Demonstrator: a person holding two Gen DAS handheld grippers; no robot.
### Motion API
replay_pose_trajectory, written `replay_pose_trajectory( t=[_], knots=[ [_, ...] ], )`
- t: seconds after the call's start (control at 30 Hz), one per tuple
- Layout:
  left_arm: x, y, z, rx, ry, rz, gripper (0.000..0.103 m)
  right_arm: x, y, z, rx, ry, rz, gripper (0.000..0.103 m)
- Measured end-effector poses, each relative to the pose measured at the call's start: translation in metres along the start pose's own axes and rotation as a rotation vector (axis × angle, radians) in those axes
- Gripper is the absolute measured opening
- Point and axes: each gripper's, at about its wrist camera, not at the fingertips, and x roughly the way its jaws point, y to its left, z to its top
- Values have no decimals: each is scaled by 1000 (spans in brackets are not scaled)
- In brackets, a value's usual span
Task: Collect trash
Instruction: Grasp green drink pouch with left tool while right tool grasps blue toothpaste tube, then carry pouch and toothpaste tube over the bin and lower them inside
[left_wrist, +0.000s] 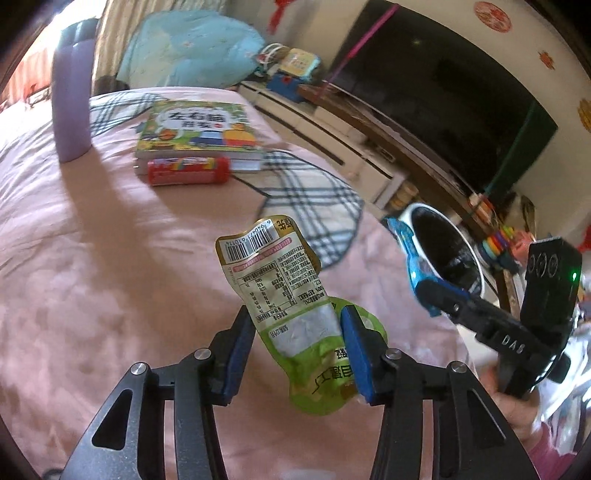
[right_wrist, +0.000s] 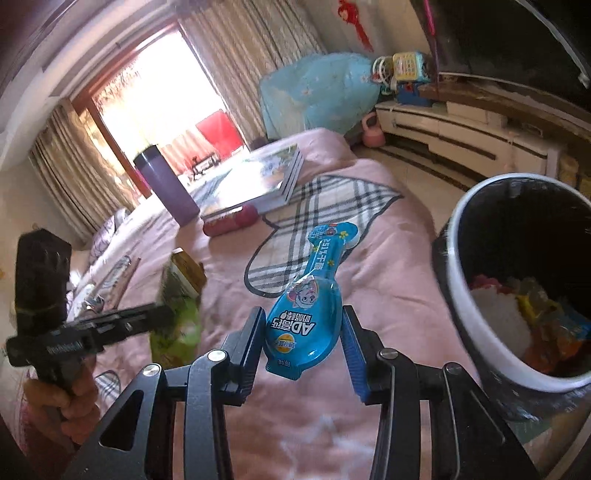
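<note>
We hold trash in both hands above the pink bed (left_wrist: 92, 295). Our left hand-held gripper (left_wrist: 295, 347) pinches a green snack bag (left_wrist: 280, 295). Our right hand-held gripper (right_wrist: 303, 343) pinches a blue wrapper (right_wrist: 306, 314). We think both must go next into the trash bin (right_wrist: 458, 258) on the right. Its bottom is cut off.

The green snack pouch (left_wrist: 291, 314) carries a barcode with small digits too fine to read for certain, above a nutrition table and blocks of tiny Chinese print. The blue wrapper (right_wrist: 310, 314) shows "AD" in large white letters beside Chinese characters, upside down in the right wrist view. The book (left_wrist: 199, 129) near the far edge of the pink bed (left_wrist: 92, 277) has a bold Chinese title, and the right gripper (left_wrist: 424, 291) bears "DAS" on its body.
</note>
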Motion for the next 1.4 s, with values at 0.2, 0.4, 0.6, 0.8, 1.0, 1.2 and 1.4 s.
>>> replay_pose_trajectory(
  t=[0.2,0.4,0.6,0.8,1.0,1.2,1.4],
  knots=[
    [6,-43,-9,77,6,-33,46,-37,-23,-8,61,-55,-19,42],
    [18,-84,-13,148,18,-58,45,-68,-49,-16,116,-103,-48,42],
    [29,-115,-13,196,29,-73,45,-90,-72,-21,155,-132,-74,42],
    [40,-137,-10,228,40,-81,45,-103,-88,-23,191,-162,-90,42],
    [52,-149,-2,239,42,-85,45,-111,-100,-25,214,-177,-96,42],
    [59,-159,2,250,45,-89,45,-117,-109,-24,225,-188,-97,42],
    [64,-166,6,255,45,-91,45,-119,-114,-22,228,-193,-97,42]
  ],
)
